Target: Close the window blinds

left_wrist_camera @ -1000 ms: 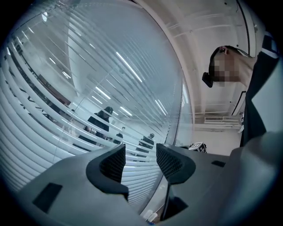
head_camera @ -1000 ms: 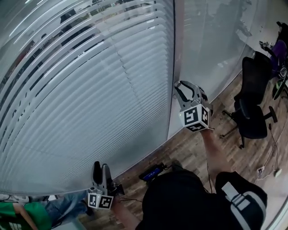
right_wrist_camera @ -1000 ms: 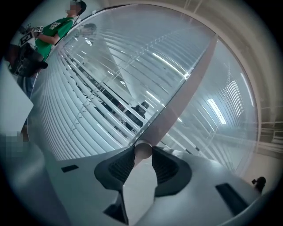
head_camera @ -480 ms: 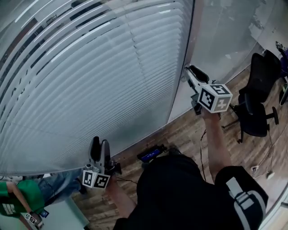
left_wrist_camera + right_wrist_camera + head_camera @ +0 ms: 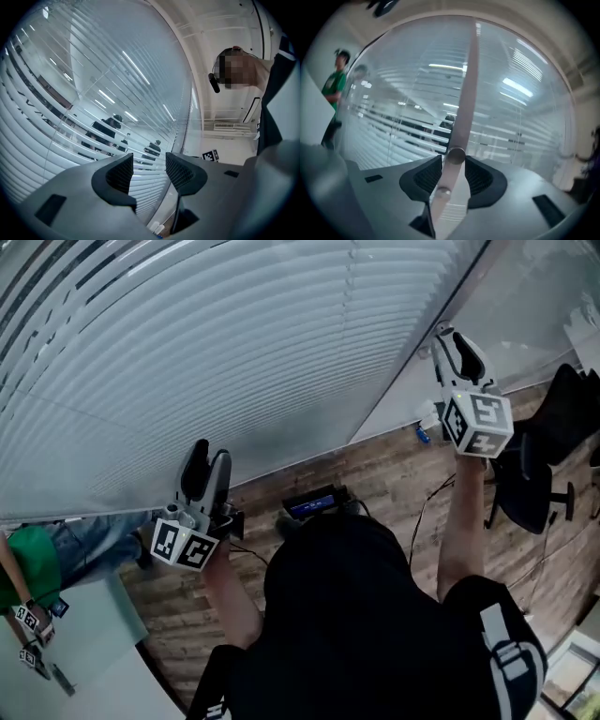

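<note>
Blinds wand (image 5: 464, 93) between right claw (image 5: 453, 175) pads

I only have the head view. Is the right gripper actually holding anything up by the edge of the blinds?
Observer: Yes. The right gripper is closed on a translucent tilt wand, and its jaws have just eased open slightly.
Operator: And the left one?
Observer: The left gripper is open, with nothing between its jaws.
Operator: Are the slats fully shut?
Observer: Not everywhere. In the left gripper view, dark figures show through gaps in the blinds.
</note>
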Motion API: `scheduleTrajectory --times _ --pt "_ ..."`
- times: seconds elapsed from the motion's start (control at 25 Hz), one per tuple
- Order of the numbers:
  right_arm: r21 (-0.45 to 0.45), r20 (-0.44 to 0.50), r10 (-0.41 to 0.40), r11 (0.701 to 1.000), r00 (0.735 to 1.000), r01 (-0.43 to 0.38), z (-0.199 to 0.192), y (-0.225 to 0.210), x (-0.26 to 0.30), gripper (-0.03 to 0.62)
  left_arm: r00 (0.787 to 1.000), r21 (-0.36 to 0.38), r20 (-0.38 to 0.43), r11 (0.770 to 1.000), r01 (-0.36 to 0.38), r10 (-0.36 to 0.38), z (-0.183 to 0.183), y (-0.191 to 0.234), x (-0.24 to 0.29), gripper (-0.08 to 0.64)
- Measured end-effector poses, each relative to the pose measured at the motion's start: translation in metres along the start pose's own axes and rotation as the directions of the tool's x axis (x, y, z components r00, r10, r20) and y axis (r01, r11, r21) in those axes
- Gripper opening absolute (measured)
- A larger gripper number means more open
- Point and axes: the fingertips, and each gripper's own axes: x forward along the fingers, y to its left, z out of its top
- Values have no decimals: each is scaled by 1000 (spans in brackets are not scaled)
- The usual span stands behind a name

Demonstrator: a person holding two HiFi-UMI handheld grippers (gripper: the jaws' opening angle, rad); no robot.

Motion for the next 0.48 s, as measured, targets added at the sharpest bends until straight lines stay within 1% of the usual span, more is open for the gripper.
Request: scheduleTrajectory --times 0.04,0.08,0.12,0.16,0.2,0.24,0.32,0.4,0.48 --pt "-134 -8 -33 991 999 32 -4 5 -4 138 1000 0 -3 1000 -3 3 -1 0 -4 218" --pt "-248 -14 -56 967 998 50 -10 12 -7 138 1000 1 -7 1000 -10 10 -4 1 -10 218" --pt "-342 -18 -68 938 997 58 -15 19 -9 140 1000 1 -9 1000 -19 19 -6 3 -15 218" --pt "-416 -17 -74 907 997 60 -18 25 -10 142 1000 1 -8 1000 -27 27 -9 4 -19 218" --pt "-471 -11 -76 880 997 62 -18 28 -9 144 1000 -1 -6 1000 -31 31 -12 6 -21 218" --pt "-509 -4 -79 858 997 66 -18 29 -8 146 1000 -2 -3 1000 -30 30 -16 7 -20 218" --pt "-545 3 -92 835 996 79 -16 25 -3 147 1000 -6 -2 1000 -23 23 -21 9 -14 218" --pt "-555 4 -108 827 994 92 -14 19 3 152 1000 -7 -7 1000 -19 19 -23 10 -10 218" --pt "-556 -2 -122 825 993 100 -15 13 9 156 1000 -7 -11 1000 -21 21 -25 11 -9 218"
